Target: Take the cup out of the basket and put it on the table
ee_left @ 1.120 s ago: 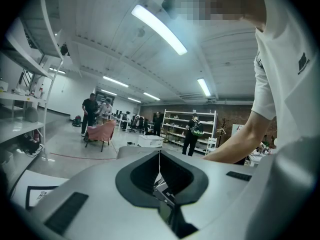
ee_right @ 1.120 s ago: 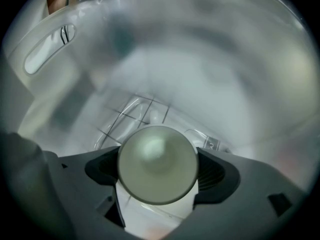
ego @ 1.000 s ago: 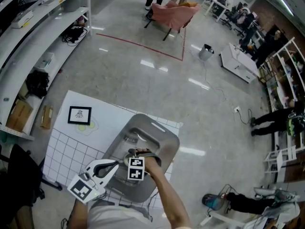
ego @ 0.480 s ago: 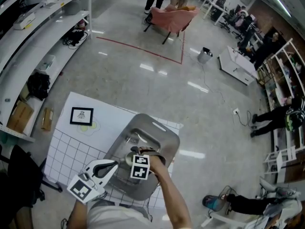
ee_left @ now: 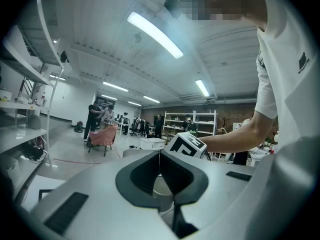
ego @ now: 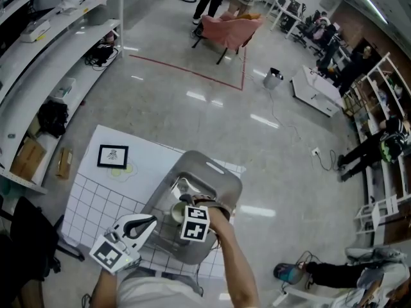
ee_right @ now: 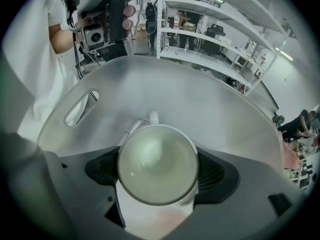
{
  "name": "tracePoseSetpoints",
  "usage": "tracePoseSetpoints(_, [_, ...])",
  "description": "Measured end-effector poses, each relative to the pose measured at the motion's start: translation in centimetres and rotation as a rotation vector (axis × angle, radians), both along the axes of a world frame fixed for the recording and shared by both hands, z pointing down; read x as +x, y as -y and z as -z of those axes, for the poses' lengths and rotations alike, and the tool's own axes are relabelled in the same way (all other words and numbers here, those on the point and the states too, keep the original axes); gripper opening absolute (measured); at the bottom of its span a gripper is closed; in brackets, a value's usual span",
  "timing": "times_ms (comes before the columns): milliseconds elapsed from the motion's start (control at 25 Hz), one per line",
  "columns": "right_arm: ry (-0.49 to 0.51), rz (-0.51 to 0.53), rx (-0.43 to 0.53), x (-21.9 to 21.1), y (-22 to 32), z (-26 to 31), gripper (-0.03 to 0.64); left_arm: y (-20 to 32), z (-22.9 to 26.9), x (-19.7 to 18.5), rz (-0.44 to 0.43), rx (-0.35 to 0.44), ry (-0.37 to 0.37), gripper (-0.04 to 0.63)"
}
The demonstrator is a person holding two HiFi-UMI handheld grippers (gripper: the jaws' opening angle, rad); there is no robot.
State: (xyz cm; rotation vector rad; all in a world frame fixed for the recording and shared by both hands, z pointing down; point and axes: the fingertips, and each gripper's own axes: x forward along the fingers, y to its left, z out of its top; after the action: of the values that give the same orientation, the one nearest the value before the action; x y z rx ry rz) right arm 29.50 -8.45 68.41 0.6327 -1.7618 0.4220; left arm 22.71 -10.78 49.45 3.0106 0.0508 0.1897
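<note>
Grey plastic forms the basket [ego: 225,186] on the white gridded tabletop [ego: 96,194], and the right hand-held gripper [ee_right: 158,172] reaches down into it with its marker cube [ego: 196,223] on top. Its two dark jaws press against opposite sides of a pale cup [ee_right: 156,156], which sits upright between them with its mouth open to the camera and its small handle [ee_right: 154,117] pointing away from the hand-held gripper. The cup is inside the basket's walls; whether it rests on the basket floor I cannot tell. Beyond the cup, the basket's far wall rises with a slot grip [ee_right: 80,107] off to one side. The left hand-held gripper [ego: 153,221] hangs just beside the basket's near edge, jaws brought together with nothing between them. A small framed picture [ego: 112,156] lies well away from both.
</note>
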Motion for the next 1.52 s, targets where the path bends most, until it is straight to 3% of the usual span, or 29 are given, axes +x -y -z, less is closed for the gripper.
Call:
tracePoseSetpoints(880, [-0.043, 0.001, 0.076, -4.3, -2.1, 9.5, 0.437, -1.6, 1.5, -6.4, 0.024, 0.033, -0.029, 0.012])
tracePoseSetpoints(1520, [-0.075, 0.096, 0.137, -9.1, -1.6, 14.1, 0.437, -1.7, 1.2, -10.7, 0.082, 0.034, -0.047, 0.012])
